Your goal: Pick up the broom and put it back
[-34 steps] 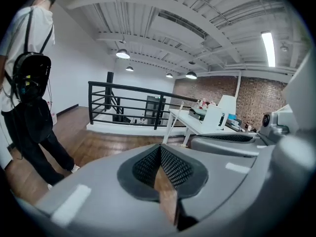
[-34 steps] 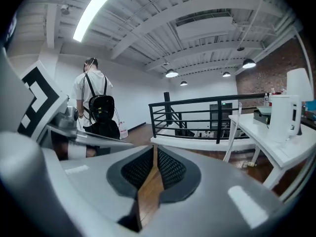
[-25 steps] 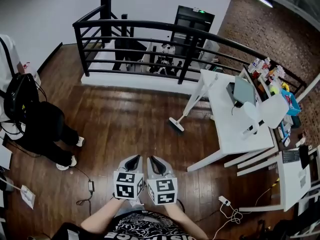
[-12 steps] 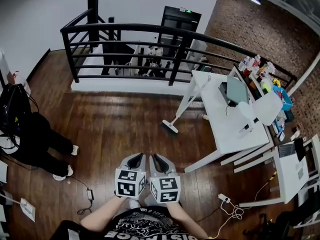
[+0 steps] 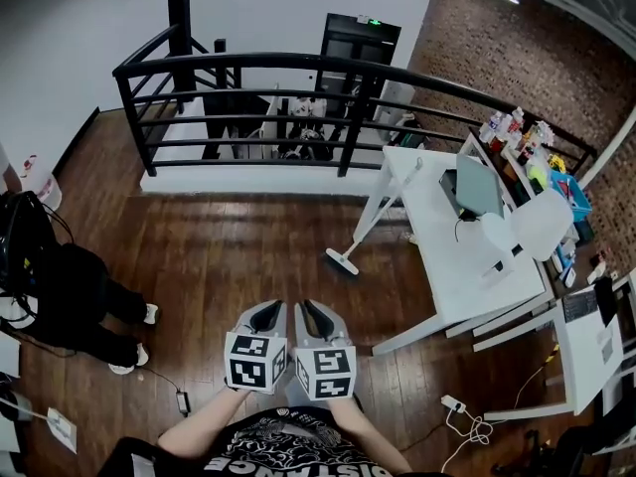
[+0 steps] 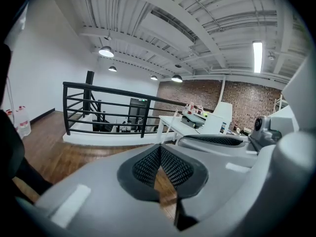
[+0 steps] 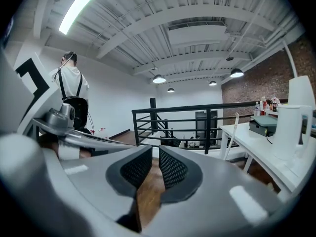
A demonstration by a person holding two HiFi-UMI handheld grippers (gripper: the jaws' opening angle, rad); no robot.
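Note:
A white broom [image 5: 366, 225] leans against the left edge of the white table [image 5: 452, 256], with its head [image 5: 342, 262] on the wooden floor. Its handle also shows in the left gripper view [image 6: 169, 127] and in the right gripper view [image 7: 232, 132]. Both grippers are held side by side low in the head view, well short of the broom and pointing toward it. The left gripper [image 5: 266, 312] [image 6: 160, 149] is shut, its tips touching with nothing between them. The right gripper [image 5: 311, 312] [image 7: 155, 152] stands open by a narrow gap and holds nothing.
A black railing [image 5: 298, 68] closes off the far side of the floor. The table carries a grey device [image 5: 475, 187], and a white chair [image 5: 532, 229] stands by it. A person in black [image 5: 60, 286] stands at the left. Cables [image 5: 462, 420] lie on the floor.
Both grippers have moved forward over the floor toward the broom. The person at the left has slid toward that edge of the head view.

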